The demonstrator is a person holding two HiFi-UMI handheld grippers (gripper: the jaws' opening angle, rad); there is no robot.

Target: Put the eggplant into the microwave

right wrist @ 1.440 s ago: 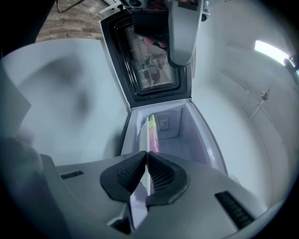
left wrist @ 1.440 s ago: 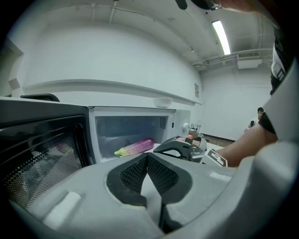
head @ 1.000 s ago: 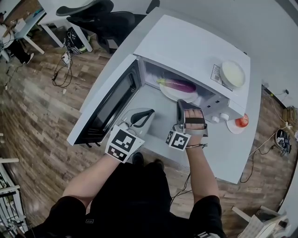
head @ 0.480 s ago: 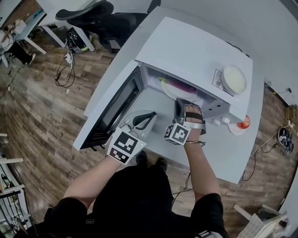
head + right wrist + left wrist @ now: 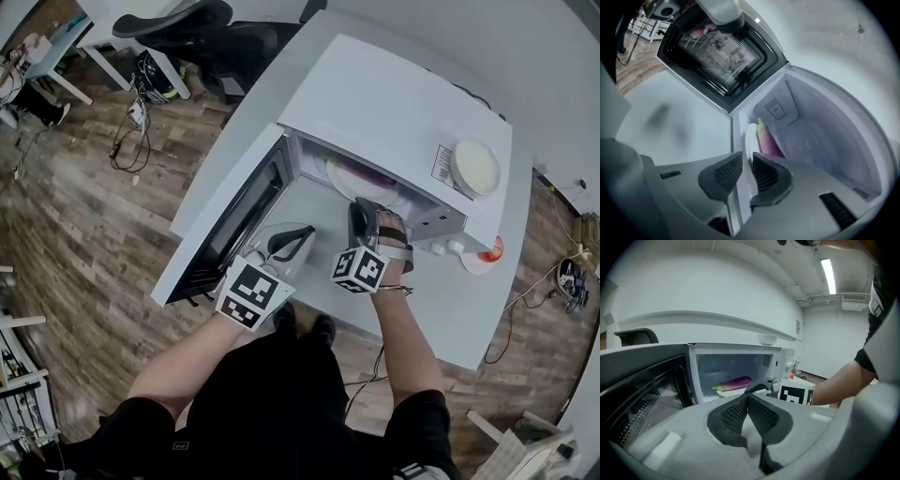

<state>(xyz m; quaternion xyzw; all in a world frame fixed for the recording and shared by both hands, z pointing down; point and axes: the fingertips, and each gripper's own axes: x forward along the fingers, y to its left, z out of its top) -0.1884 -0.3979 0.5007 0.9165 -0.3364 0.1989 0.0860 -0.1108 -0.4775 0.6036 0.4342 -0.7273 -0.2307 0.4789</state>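
Observation:
The purple eggplant [image 5: 368,177] lies on a white plate [image 5: 349,184] inside the open white microwave [image 5: 394,103]; it also shows in the left gripper view as the eggplant [image 5: 736,382]. My right gripper [image 5: 361,212] is at the cavity mouth. Its jaws have just been opening and now stand apart, with the plate's rim [image 5: 750,140] between them and the eggplant [image 5: 765,137] just beyond. My left gripper [image 5: 292,238] hovers over the table in front of the open door [image 5: 230,225], shut on nothing, its tips meeting [image 5: 747,401].
A white bowl [image 5: 475,167] sits on top of the microwave. A red thing on a small saucer [image 5: 487,250] lies on the white table [image 5: 469,319] to the right. A black office chair [image 5: 216,37] stands behind the table; cables trail over the wooden floor.
My right gripper has rolled, its marker cube turning, and edged toward the microwave mouth. The left gripper has stayed put.

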